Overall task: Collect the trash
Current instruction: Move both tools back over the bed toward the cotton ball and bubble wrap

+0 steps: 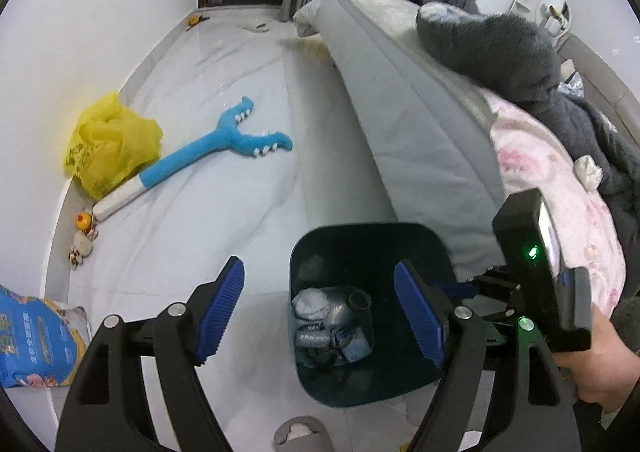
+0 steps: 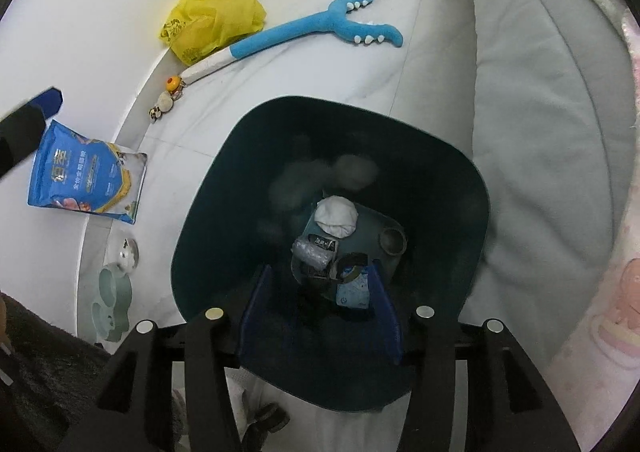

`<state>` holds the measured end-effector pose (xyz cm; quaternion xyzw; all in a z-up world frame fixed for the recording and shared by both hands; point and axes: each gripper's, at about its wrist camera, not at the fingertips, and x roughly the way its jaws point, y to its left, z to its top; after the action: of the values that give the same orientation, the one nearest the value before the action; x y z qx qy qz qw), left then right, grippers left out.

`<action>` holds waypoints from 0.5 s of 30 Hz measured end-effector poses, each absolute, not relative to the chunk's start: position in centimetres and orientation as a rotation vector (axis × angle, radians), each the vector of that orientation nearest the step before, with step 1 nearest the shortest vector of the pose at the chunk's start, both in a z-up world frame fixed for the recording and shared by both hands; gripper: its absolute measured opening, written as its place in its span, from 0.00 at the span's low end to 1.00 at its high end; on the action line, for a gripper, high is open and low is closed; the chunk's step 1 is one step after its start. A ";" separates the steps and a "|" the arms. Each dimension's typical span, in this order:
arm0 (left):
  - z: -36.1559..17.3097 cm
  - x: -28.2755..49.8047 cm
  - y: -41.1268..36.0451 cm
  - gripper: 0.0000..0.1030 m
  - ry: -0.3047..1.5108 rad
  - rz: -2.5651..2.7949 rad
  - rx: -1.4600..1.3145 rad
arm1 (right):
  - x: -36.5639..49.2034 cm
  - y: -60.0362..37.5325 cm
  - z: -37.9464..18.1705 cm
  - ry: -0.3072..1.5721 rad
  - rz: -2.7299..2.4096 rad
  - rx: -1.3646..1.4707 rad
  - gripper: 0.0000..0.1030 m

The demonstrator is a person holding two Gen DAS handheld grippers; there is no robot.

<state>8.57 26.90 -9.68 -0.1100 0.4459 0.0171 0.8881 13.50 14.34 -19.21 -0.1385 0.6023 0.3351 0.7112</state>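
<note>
A dark teal trash bin (image 1: 404, 240) (image 2: 224, 212) stands on the floor beside the bed. It holds several pieces of trash, among them a white crumpled wad (image 2: 336, 215) and a blue-white wrapper (image 2: 353, 292). My left gripper (image 1: 320, 310) is open and empty, above the floor at the bin's left rim. My right gripper (image 2: 320, 292) is open and empty, held over the bin's mouth; its body also shows in the left wrist view (image 1: 536, 272). A crumpled yellow plastic bag (image 1: 112, 144) (image 2: 214, 18) lies by the wall.
A blue plush toy (image 1: 216, 148) (image 2: 320, 26) lies on the floor. A blue pet-food bag (image 1: 36, 340) (image 2: 86, 176) and small toys (image 1: 82, 232) sit along the wall. The bed (image 1: 420, 112) with grey cover is on the right. A slipper (image 1: 304, 434) is near the bin.
</note>
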 end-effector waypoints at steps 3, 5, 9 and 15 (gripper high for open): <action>-8.7 8.7 26.7 0.78 0.901 0.027 -0.215 | 13.7 14.0 -18.1 1.313 0.741 -0.299 0.53; -8.1 8.9 26.5 0.78 0.886 0.026 -0.213 | 14.0 13.5 -17.1 1.295 0.740 -0.276 0.56; -6.8 9.4 25.5 0.78 0.849 0.012 -0.195 | 14.5 12.3 -14.6 1.244 0.745 -0.205 0.61; -4.5 10.2 23.1 0.79 0.802 -0.032 -0.169 | 15.1 10.0 -10.3 1.122 0.754 -0.136 0.68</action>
<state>10.22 23.13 -4.53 -0.0823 0.3898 -0.0156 0.9171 15.10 9.99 -10.29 -0.0628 0.5188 0.3488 0.7780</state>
